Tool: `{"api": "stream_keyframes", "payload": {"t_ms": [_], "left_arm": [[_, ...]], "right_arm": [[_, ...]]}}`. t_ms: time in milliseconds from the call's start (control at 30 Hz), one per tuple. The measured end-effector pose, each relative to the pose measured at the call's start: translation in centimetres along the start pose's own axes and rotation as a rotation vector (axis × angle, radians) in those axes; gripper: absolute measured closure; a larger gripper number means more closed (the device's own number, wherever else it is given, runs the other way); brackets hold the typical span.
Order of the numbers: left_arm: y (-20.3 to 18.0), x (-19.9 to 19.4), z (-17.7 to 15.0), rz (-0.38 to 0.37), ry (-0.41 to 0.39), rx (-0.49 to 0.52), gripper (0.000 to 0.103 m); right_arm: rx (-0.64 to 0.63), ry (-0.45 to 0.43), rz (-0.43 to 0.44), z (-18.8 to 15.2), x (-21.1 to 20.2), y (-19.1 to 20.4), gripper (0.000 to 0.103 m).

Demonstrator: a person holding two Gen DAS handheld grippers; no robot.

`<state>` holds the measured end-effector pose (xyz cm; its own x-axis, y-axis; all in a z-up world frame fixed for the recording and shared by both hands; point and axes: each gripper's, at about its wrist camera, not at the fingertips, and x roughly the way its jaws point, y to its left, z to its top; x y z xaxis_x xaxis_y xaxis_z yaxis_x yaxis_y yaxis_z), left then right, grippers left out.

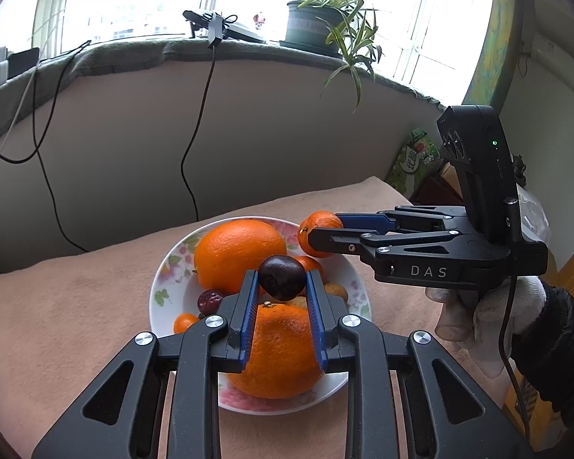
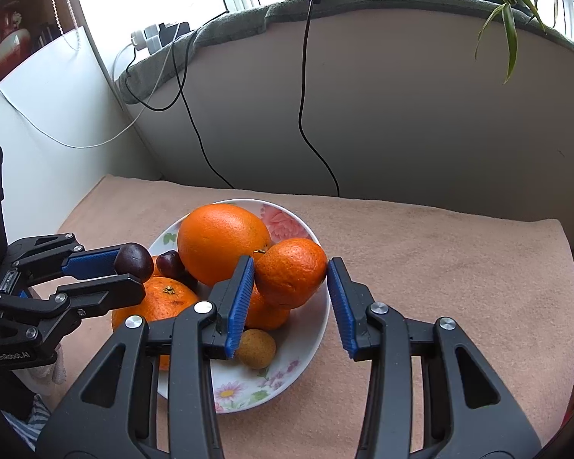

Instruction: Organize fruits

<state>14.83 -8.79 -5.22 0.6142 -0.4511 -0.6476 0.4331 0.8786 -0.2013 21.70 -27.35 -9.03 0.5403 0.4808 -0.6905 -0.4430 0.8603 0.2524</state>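
Plate (image 2: 306, 348) holds two oranges, two mandarins, one longan.

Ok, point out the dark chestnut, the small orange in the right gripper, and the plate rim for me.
dark chestnut (image 1: 282, 277): left wrist view, middle of its shell.
small orange (image 2: 291, 272): right wrist view, centre of its peel.
plate (image 2: 317, 329): right wrist view, bare white rim on the right side.

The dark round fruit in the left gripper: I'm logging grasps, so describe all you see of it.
The dark round fruit is small, smooth, glossy and purple-brown, with a faint circular mark. It is pinched between the blue ribbed pads of the left gripper, jaws shut on its sides, held above the floral plate of oranges.
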Motion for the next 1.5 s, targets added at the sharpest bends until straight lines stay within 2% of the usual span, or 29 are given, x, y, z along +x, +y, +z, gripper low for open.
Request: {"api": "stream_keyframes", "payload": {"t_ms": [267, 300, 367, 433, 600, 933, 1167, 1500], "left_arm": [[-0.1, 0.2, 0.0, 0.002, 0.002, 0.004, 0.077], [-0.1, 0.3, 0.0, 0.001, 0.002, 0.004, 0.073], [-0.1, 0.3, 0.0, 0.003, 0.001, 0.003, 0.072], [-0.1, 0.3, 0.0, 0.004, 0.0, 0.001, 0.072], [0.0, 0.2, -0.1, 0.008, 0.001, -0.001, 0.057], [-0.2, 0.0, -0.2, 0.029, 0.003, 0.002, 0.041], [-0.1, -0.1, -0.4, 0.053, 0.005, -0.012, 0.033], [0.2, -0.7, -0.8, 0.089, -0.002, -0.033, 0.029]], "right_arm": [[-0.004, 0.005, 0.004, 0.2, 0.1, 0.0, 0.06], [-0.004, 0.003, 0.004, 0.2, 0.1, 0.0, 0.058], [-0.008, -0.005, 0.001, 0.2, -0.1, 0.1, 0.046], [-0.014, -0.009, 0.005, 0.2, -0.3, 0.3, 0.045], [-0.026, -0.013, 0.001, 0.3, -0.5, 0.6, 0.041], [-0.037, -0.02, -0.01, 0.3, -0.8, 1.0, 0.028], [-0.038, -0.016, -0.02, -0.1, -1.1, 1.1, 0.027], [-0.014, -0.028, -0.038, -0.9, -2.3, 1.5, 0.027]]}}
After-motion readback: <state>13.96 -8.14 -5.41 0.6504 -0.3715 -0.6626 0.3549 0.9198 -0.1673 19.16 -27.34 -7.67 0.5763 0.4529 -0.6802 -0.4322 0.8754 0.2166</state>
